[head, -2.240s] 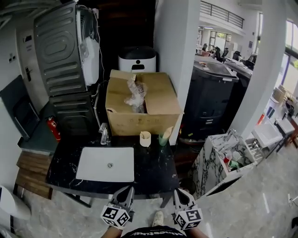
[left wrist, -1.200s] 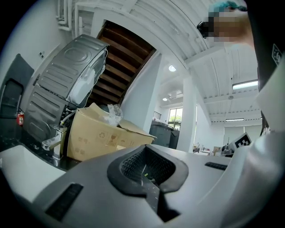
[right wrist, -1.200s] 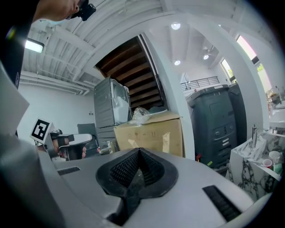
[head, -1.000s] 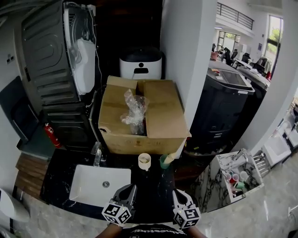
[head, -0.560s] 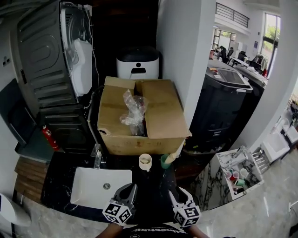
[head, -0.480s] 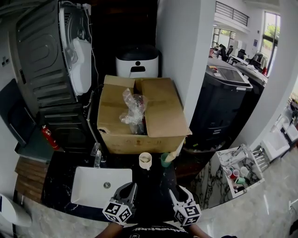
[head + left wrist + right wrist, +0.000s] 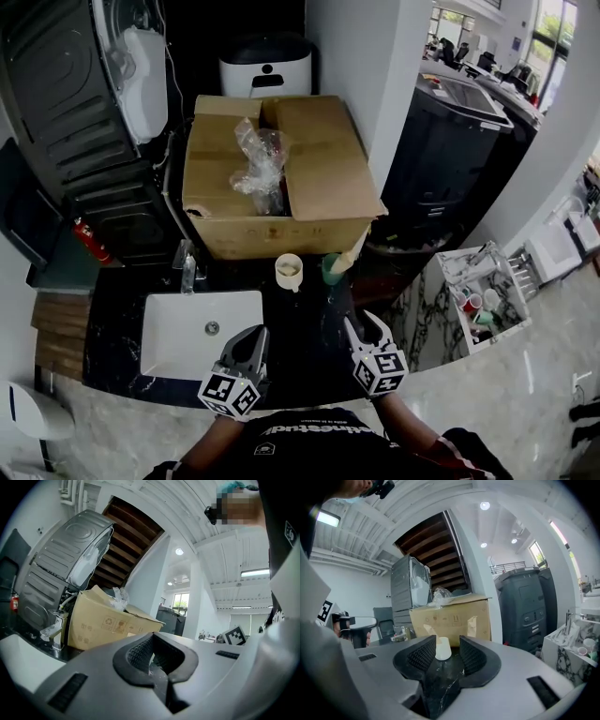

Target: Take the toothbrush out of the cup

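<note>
The right tongs (image 7: pixel 362 321) stand with their jaws apart and nothing between the pads. They have just opened, since the head view of a second ago shows them together. The left tongs (image 7: pixel 251 336) are closed and empty, held back beside the sink (image 7: pixel 178 323). Ahead of the right tongs, across a stretch of dark counter (image 7: pixel 309 323), stands the green cup (image 7: pixel 330 272), with a white cup (image 7: pixel 289 270) just to its left. A pale stick, most likely the toothbrush (image 7: pixel 353 249), leans out of the green cup. Its lower end sits in the cup and its upper end tilts away and to the right, toward the front of the cardboard box (image 7: pixel 319 159). The toothbrush therefore lies forward and slightly left of the right tongs, which are clearly the nearer pair. In the right gripper view the open jaws frame the white cup, so the aim probably needs to shift a little to the right. Compared with the earlier pictures, the right tongs reach further forward over the counter, while both cups and the box stand where they were.
</note>
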The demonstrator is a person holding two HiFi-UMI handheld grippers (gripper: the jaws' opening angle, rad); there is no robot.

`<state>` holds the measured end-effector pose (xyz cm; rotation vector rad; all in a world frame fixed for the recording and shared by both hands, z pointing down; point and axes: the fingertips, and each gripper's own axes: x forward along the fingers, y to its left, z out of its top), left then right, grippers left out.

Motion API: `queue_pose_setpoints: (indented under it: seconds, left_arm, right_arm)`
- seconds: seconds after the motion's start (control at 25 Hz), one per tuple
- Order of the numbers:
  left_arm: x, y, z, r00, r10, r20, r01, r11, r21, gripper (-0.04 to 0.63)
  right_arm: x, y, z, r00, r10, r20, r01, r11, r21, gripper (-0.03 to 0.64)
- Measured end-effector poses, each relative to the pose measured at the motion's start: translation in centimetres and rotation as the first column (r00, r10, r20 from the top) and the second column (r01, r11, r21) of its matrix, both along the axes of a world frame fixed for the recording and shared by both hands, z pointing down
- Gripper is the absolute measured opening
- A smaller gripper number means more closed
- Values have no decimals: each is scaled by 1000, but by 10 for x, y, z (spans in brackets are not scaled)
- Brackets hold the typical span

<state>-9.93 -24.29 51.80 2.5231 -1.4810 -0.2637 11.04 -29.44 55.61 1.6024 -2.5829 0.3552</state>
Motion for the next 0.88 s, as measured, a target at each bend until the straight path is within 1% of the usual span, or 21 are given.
queue_pose_setpoints:
  seconds: [0.28,0.52,0.72,0.88]
  left_arm:
    - [-9,7,5,1000,-17,8,17,1000,-19,14]
    - [-24,16,9,998,-55,12,55,998,-33,14]
    - [-36,20,10,996,-86,14,86,996,-37,14]
    - [-42,21,10,995,-103,15,103,994,-36,14]
  right_arm:
    - [10,-63,28,999,49,-12,-49,998,-47,175]
    - [14,-126,52,994,71,-82,-76,995,-65,175]
    - [12,-160,62,990,76,-117,-85,993,-80,175]
    - [9,-172,66,989,84,-121,-96,991,-94,175]
